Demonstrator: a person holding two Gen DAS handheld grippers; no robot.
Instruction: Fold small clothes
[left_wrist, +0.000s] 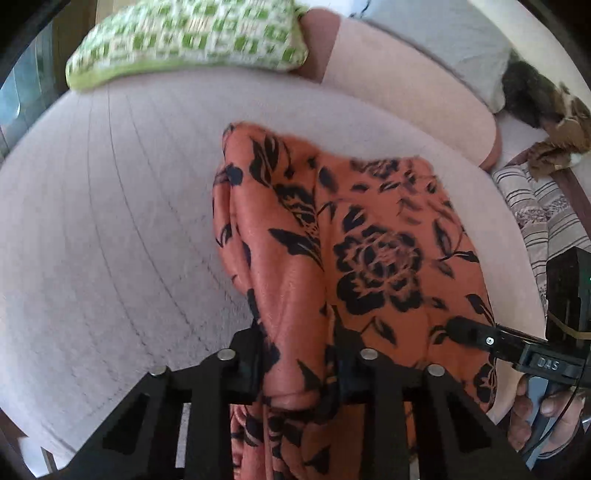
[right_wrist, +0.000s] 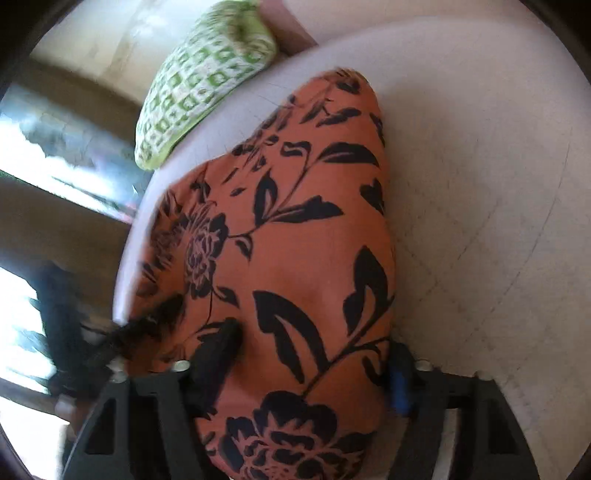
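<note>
An orange garment with black flower print (left_wrist: 369, 236) lies partly folded on a pale pink bed surface (left_wrist: 110, 221). My left gripper (left_wrist: 295, 354) is shut on a bunched fold of the garment at its near edge. My right gripper shows at the right of the left wrist view (left_wrist: 465, 332), its fingers resting on the cloth. In the right wrist view the garment (right_wrist: 295, 240) fills the space between the right gripper's fingers (right_wrist: 306, 362), which stand wide apart, with cloth draped over them.
A green-and-white checked pillow (left_wrist: 184, 40) lies at the far edge of the bed, also in the right wrist view (right_wrist: 199, 92). A grey cloth (left_wrist: 443, 44) and striped fabric (left_wrist: 539, 214) lie to the right. A window side is at left (right_wrist: 55, 166).
</note>
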